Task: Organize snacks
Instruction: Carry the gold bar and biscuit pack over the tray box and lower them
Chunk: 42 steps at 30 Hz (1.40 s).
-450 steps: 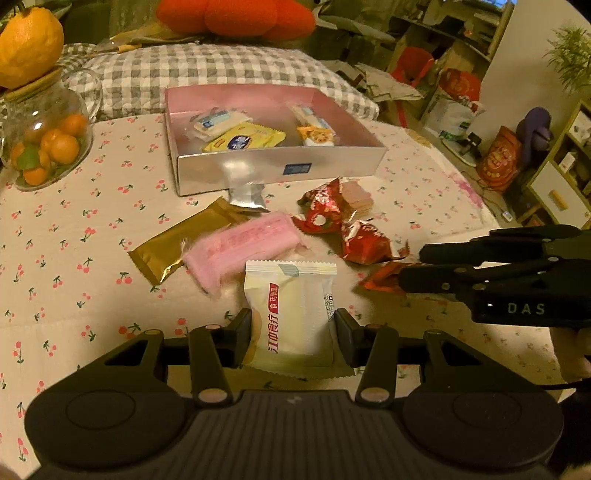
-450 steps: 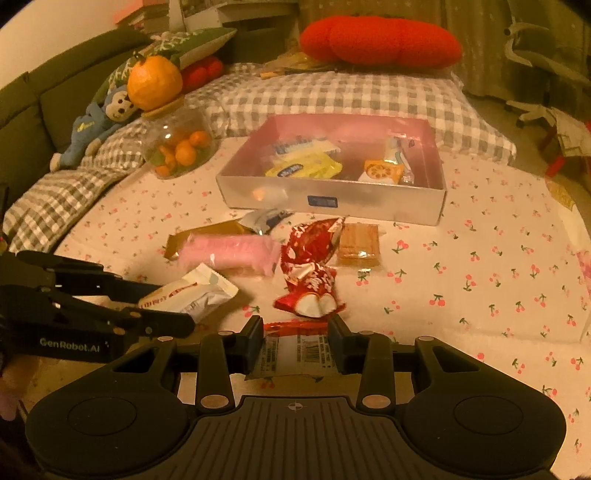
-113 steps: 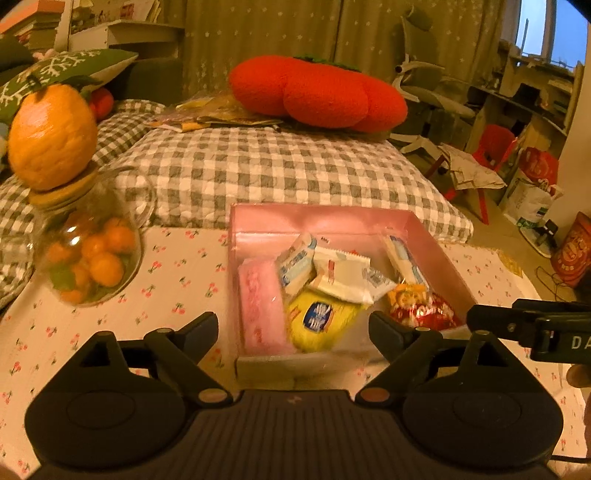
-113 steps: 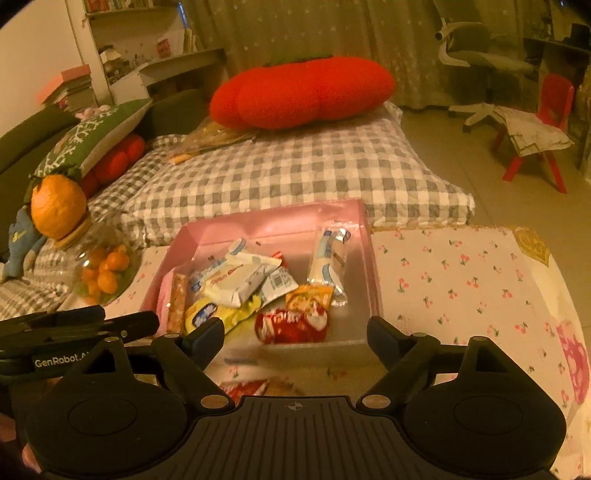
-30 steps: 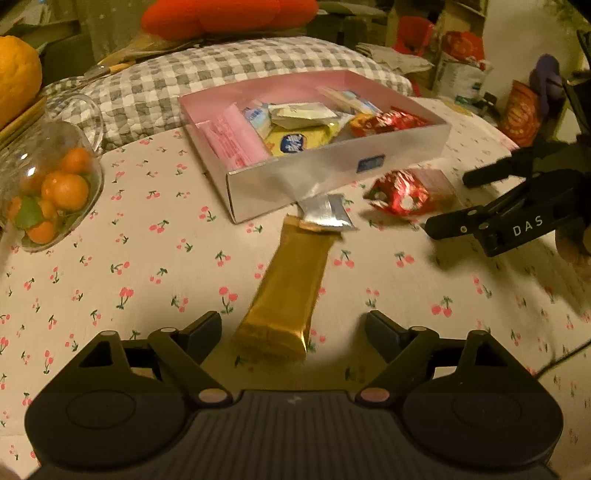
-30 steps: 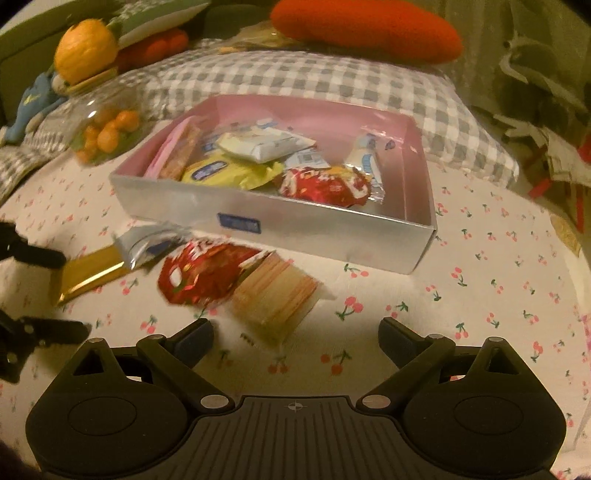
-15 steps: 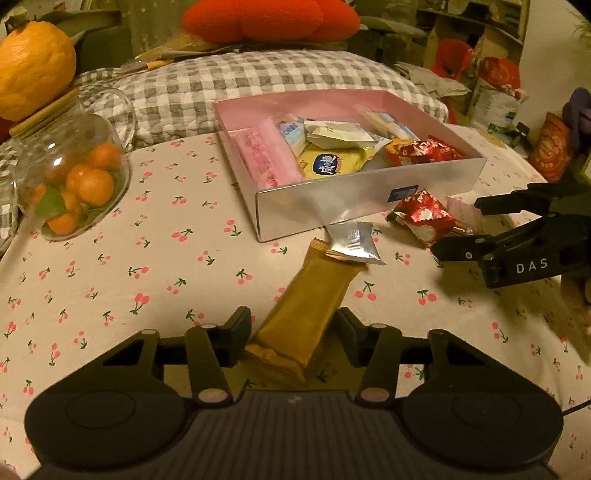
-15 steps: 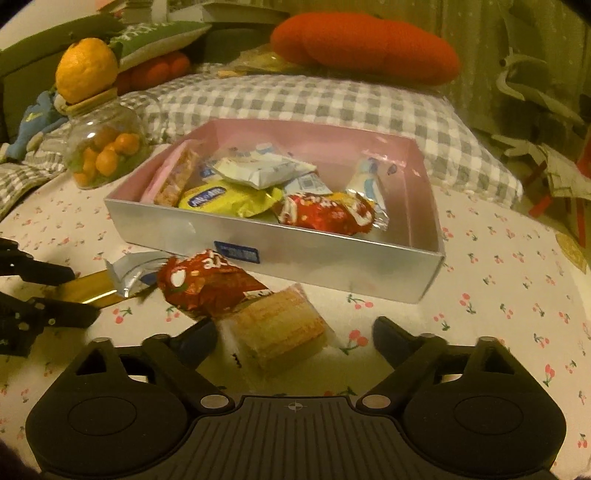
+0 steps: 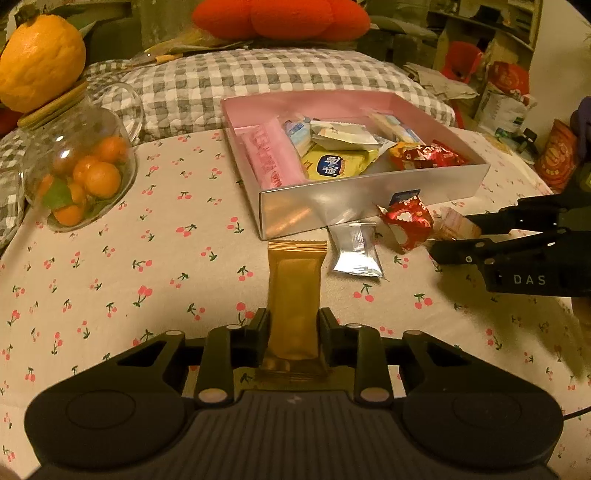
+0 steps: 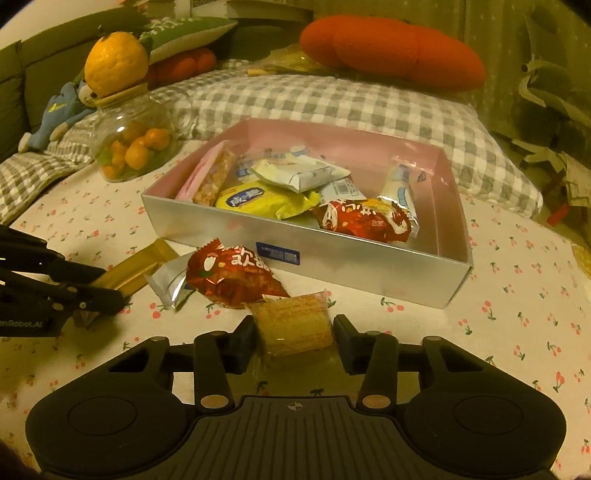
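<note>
A silver box (image 9: 369, 195) with a pink inside holds several snack packets on the cherry-print cloth. In front of it lie a gold bar (image 9: 295, 280), a silver packet (image 9: 354, 251), a red packet (image 10: 229, 275) and a clear-wrapped wafer (image 10: 291, 317). My left gripper (image 9: 293, 325) has its jaws closing, with the pads pressing the near end of the gold bar. My right gripper (image 10: 294, 328) is closing too, its pads against both sides of the wafer. The right gripper (image 9: 452, 238) also shows in the left wrist view, and the left gripper (image 10: 110, 286) in the right wrist view.
A glass jar (image 9: 77, 173) of small oranges, with a big orange (image 9: 40, 62) on its lid, stands at the left. A checked pillow (image 9: 277, 81) and a red cushion (image 9: 280, 18) lie behind the box. The cloth's edge drops off at the right.
Both pairs of jaws have come in from wide apart: the left onto the gold bar, the right onto the wafer. The bar now points straight away in the left wrist view.
</note>
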### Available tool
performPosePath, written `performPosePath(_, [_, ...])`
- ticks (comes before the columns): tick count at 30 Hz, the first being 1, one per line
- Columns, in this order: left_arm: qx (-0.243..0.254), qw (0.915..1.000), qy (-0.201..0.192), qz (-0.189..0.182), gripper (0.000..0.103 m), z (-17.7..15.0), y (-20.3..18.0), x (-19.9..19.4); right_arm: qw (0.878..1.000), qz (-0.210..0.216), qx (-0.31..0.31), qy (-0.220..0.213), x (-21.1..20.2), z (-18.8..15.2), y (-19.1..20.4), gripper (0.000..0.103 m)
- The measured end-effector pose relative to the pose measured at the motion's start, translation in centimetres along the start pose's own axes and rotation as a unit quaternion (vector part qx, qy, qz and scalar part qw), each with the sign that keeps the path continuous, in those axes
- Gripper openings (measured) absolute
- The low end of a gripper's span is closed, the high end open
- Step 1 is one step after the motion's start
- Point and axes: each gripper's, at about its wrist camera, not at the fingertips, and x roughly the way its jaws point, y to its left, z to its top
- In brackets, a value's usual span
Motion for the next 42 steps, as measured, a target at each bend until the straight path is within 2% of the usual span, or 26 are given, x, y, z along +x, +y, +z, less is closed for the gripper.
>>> performPosePath(11, [-0.027,0.9994,-0.018,-0.014,0.026,0.4,0.6,-1.8,1.000,0.004,0.029,-0.008,-2.0,0.5,-1.2,0.043])
performPosePath(27, [-0.051,0.9959,-0.065,-0.036,0.026,1.9,0.9,-4.8,0.995,0.029,0.073,-0.063,-5.9,3.0,-2.2,0.043])
performPosePath(36, [-0.085,0.9905,-0.096,-0.049,0.026,4.8,1.5,-5.4,0.991,0.031,0.107,-0.070,-5.6,4.3,-3.3,0.043])
performPosePath(42, [-0.060,0.9926,-0.098,-0.041,0.026,7.2,0.1,-3.8,0.989,0.021,0.123,-0.073,-4.2,5.9,-4.4,0.043])
